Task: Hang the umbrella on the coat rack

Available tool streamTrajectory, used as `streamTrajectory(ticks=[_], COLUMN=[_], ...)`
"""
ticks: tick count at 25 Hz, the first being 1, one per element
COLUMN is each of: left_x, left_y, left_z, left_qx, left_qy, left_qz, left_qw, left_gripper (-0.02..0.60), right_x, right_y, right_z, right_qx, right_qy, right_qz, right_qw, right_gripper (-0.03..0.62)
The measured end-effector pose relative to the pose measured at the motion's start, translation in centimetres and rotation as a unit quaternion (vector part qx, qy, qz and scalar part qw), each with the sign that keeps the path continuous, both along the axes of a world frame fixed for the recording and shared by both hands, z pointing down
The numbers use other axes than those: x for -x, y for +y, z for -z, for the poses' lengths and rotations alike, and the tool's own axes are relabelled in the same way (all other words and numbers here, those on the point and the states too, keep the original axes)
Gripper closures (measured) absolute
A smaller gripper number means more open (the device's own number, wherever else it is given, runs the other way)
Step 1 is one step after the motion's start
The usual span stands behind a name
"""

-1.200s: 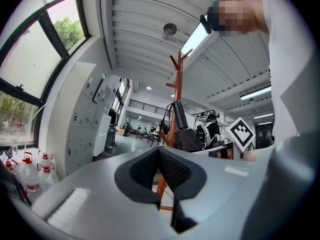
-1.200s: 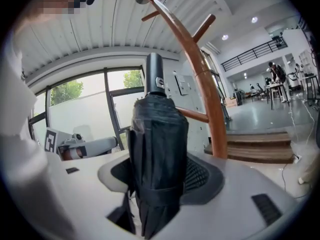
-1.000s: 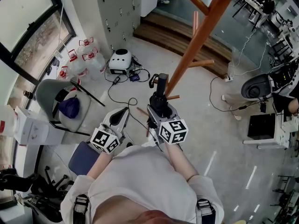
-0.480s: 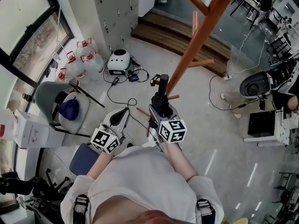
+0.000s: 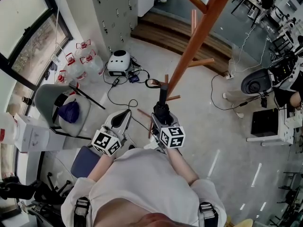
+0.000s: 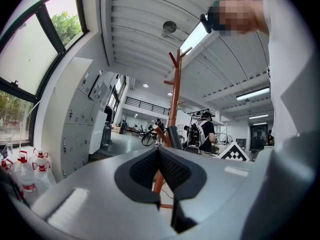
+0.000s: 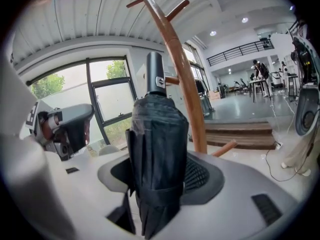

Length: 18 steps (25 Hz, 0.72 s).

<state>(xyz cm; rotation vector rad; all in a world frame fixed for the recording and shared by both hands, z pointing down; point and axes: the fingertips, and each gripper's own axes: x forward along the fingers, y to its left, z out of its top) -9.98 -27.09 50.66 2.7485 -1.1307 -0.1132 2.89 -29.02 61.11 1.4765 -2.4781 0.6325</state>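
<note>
My right gripper [image 5: 161, 115] is shut on a folded black umbrella [image 5: 162, 98], whose handle points at the base of the coat rack [image 5: 196, 37]. The umbrella's wrist loop [image 5: 151, 83] lies beside a short lower peg [image 5: 166, 79] of the orange-brown pole. In the right gripper view the umbrella [image 7: 157, 144] stands between the jaws of my right gripper [image 7: 159, 176], with the rack pole [image 7: 182, 84] just behind it. My left gripper [image 5: 124, 118] hangs to the left, shut and empty; in its own view the pads of my left gripper [image 6: 159, 156] meet, and the rack [image 6: 173, 94] stands ahead.
Water jugs [image 5: 83, 60], a white device [image 5: 118, 60] with cables and grey lockers [image 5: 113, 8] stand to the far left. A grey chair [image 5: 57, 103] holds a dark blue bag. A wooden step [image 5: 180, 37] runs behind the rack. A black chair [image 5: 258, 84] is on the right.
My right gripper has sunk with the umbrella, bringing its handle and loop down beside the rack's lower peg. The left gripper has stayed put.
</note>
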Motion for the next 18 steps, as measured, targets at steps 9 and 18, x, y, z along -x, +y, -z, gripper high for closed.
streamTrajectory(ticks=[9, 18], left_x=[-0.4, -0.4], left_y=[0.3, 0.4], left_z=[0.0, 0.1], left_qx=[0.002, 0.007], left_qy=[-0.006, -0.017], left_qz=[-0.005, 0.003], left_qw=[1.0, 0.9998], left_gripper=[0.571, 0.571], right_x=[-0.2, 0.3], right_y=[0.9, 0.3], right_z=[-5.6, -10.8], right_qx=[0.063, 0.112], right_qy=[0.001, 0.016], right_qz=[-0.009, 0.004], right_qw=[0.998, 0.994], right_gripper=[0.341, 0.339])
